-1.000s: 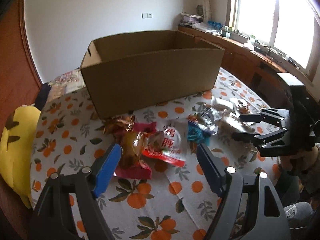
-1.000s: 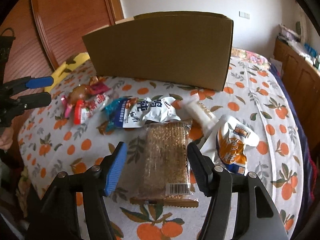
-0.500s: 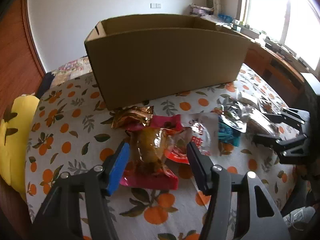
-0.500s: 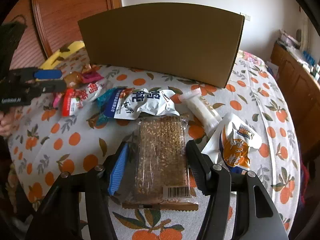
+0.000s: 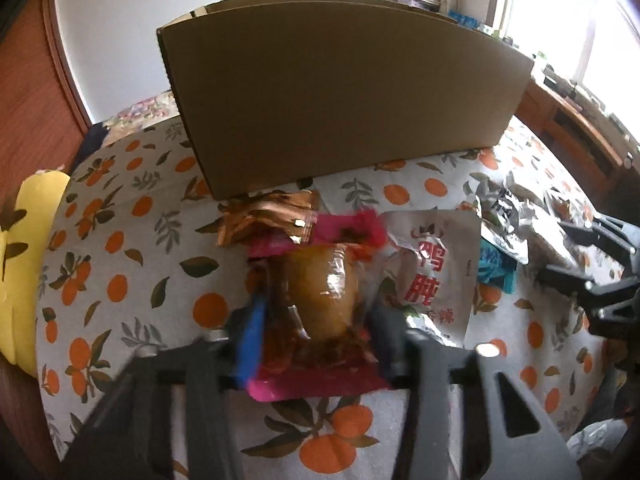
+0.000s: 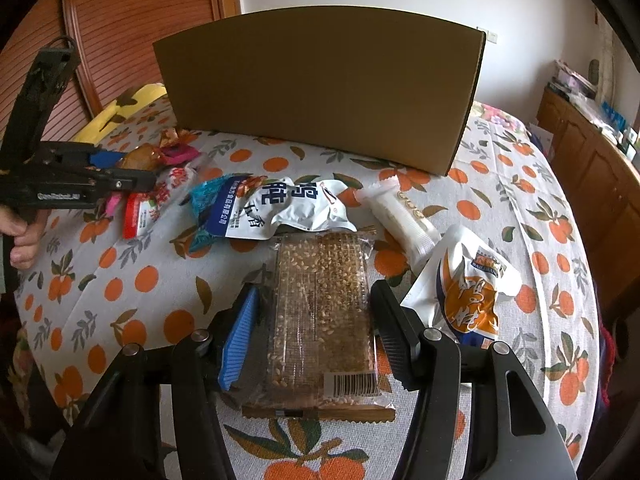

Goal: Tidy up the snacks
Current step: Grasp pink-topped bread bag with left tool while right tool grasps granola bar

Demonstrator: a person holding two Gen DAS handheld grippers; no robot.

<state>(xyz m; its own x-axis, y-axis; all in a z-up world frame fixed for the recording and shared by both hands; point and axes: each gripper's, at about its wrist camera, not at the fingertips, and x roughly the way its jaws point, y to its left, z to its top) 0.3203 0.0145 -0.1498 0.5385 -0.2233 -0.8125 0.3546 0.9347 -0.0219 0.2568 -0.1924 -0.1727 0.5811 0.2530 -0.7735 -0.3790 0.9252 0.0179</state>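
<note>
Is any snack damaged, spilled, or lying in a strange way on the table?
No damage or spill is visible. The packets lie loose, some overlapping: the egg packet rests on a pink packet, and none visibly sits in the box.

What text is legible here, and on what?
"鸭肫": red, on the white-and-red pouch; smaller red characters below it are half hidden.
"鸭肫", "五香": dark blue, on the white-and-blue pouch; its white small print is too small to read.
White lettering on the left tool: blurred.
Orange pouch: stylised characters and small badge unreadable.
Sesame bar: barcode only, digits too small.
Box: no print.
</note>
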